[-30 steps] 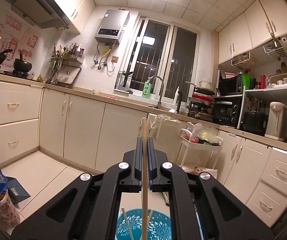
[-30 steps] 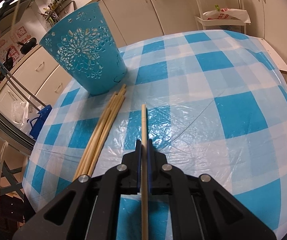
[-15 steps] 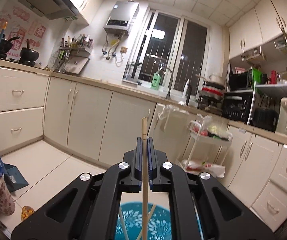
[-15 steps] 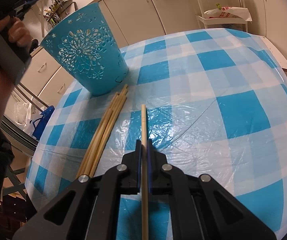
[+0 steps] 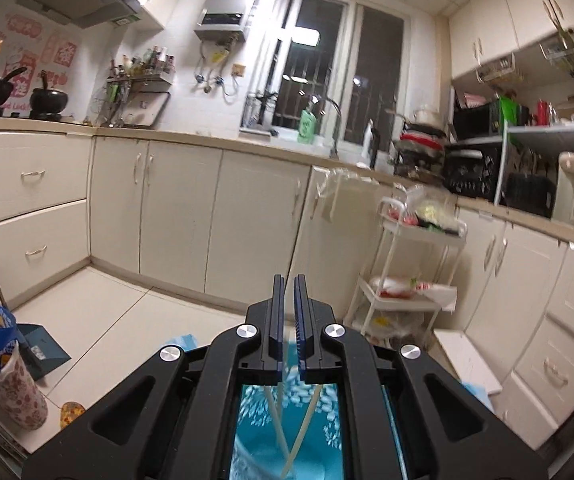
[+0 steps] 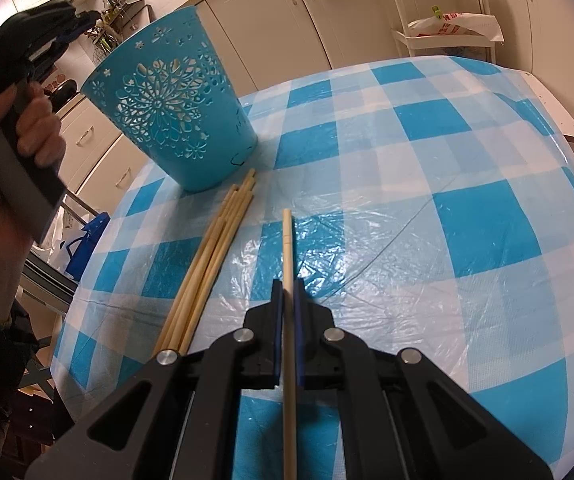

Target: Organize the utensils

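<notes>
A blue cut-out basket [image 6: 171, 112] stands on the checked tablecloth at the back left. My left gripper [image 5: 289, 284] hangs above that basket [image 5: 327, 428], its jaws slightly apart and empty; two chopsticks [image 5: 275, 416] lean inside below. It also shows in the right wrist view [image 6: 67, 24], held in a hand. My right gripper [image 6: 287, 292] is shut on one chopstick [image 6: 288, 248], low over the table. A bundle of several chopsticks [image 6: 215, 252] lies just to its left.
The round table [image 6: 467, 220] has a blue and white checked plastic cover. Kitchen cabinets [image 5: 175, 208] and a white trolley [image 5: 411, 276] stand behind. A patterned bag [image 5: 3, 376] sits on the floor at left.
My left gripper has let go of its chopstick, which dropped into the basket, and its jaws have parted. My right gripper still holds its chopstick in the same place.
</notes>
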Tool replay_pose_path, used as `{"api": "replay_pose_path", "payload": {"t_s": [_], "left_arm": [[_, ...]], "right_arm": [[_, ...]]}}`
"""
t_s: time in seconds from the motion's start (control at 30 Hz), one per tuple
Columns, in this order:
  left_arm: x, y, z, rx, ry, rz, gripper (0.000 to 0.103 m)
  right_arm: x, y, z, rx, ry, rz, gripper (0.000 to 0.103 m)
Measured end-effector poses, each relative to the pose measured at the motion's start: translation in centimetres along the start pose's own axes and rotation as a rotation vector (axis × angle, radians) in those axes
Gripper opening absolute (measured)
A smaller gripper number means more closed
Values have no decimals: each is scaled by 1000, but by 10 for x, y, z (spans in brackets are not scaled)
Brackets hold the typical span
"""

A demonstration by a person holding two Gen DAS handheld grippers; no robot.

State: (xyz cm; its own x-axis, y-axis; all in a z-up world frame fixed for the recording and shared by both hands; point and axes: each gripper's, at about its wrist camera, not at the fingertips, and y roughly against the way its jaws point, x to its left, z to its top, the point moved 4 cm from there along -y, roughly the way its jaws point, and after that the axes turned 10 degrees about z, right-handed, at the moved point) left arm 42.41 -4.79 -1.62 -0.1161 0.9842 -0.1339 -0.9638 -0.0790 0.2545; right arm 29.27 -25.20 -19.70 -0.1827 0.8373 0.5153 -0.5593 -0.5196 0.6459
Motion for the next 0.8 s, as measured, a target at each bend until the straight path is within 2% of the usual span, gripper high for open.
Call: {"api": "replay_pose_path", "payload": {"t_s": [0.07,0.17,0.23,0.4,0.53,0.7,0.8], "left_arm": [[0,2,-5,15,-25,-1,8],[5,9,-8,34,-38,16,23],[13,18,-10,37,-29,27,37],[42,53,-19,32,6,64,52],[68,75,-41,79,41,88,62],[95,77,-92,223,83,105,65],[109,75,-115,270,123,122,65]], "right_arm": [[0,0,0,0,0,1,6],[0,0,0,0,-1,2,6],[0,0,0,-1,-2,3,6],[0,0,0,-1,5,-4,6],[2,0,0,-6,14,-7,6],[5,4,0,-26,30,6,6],[9,12,0,-62,44,39,6]]}}
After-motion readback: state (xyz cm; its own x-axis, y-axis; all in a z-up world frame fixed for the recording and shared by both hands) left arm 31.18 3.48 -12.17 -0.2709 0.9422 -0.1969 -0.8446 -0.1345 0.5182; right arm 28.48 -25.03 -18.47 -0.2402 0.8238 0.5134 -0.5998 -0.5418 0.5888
